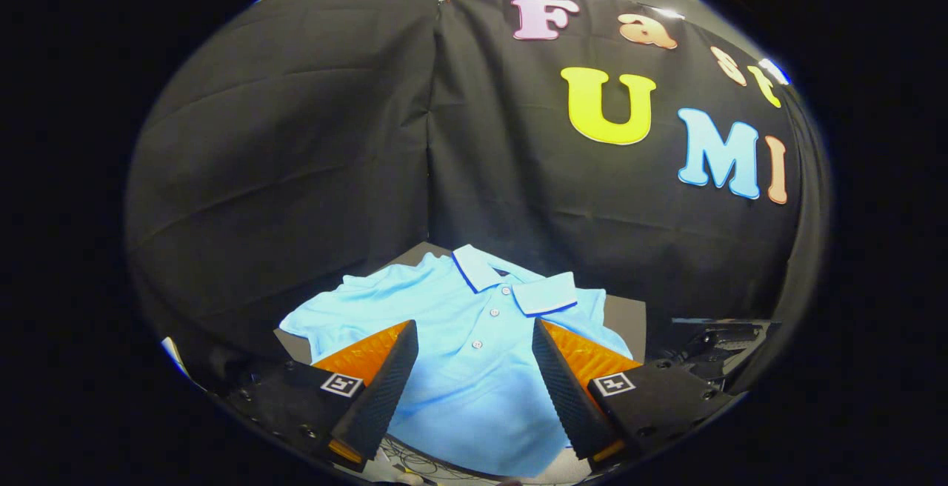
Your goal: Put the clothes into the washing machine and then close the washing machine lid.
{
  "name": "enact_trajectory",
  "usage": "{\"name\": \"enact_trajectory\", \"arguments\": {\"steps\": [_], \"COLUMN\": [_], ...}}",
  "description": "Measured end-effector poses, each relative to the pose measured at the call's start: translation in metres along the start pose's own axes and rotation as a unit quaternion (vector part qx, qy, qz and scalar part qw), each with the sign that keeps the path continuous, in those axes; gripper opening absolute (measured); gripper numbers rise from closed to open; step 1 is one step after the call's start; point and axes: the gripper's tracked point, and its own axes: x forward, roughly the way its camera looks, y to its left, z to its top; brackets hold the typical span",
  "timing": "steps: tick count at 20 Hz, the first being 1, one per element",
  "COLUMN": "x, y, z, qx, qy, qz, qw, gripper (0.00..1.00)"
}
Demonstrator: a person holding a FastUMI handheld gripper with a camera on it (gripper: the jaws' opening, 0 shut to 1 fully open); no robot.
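A light blue polo shirt (474, 353) lies spread flat on a dark surface (626, 315), its collar and button placket pointing away from me. My gripper (475, 330) hovers above the shirt's chest, open wide, with nothing between its fingers. The left finger (385, 382) hangs over the shirt's left side and the right finger (566, 382) over its right side. The shirt's lower hem runs under and behind the fingers.
Black cloth walls stand right behind the shirt, meeting at a seam beyond the collar. Dark equipment (711, 345) sits to the right of the shirt. A pale surface with thin cables (422, 464) shows below the hem.
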Motion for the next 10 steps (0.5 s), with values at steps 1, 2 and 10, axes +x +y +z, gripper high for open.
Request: {"name": "enact_trajectory", "arguments": {"steps": [1, 2, 10], "x": [0.005, 0.011, 0.048], "y": [0.001, 0.002, 0.010], "z": [-0.001, -0.003, -0.028], "qx": [0.000, 0.003, 0.049], "qy": [0.013, 0.025, 0.141], "qz": [0.002, 0.004, 0.033], "qw": [1.000, 1.000, 0.988], "gripper": [0.97, 0.97, 0.97]}}
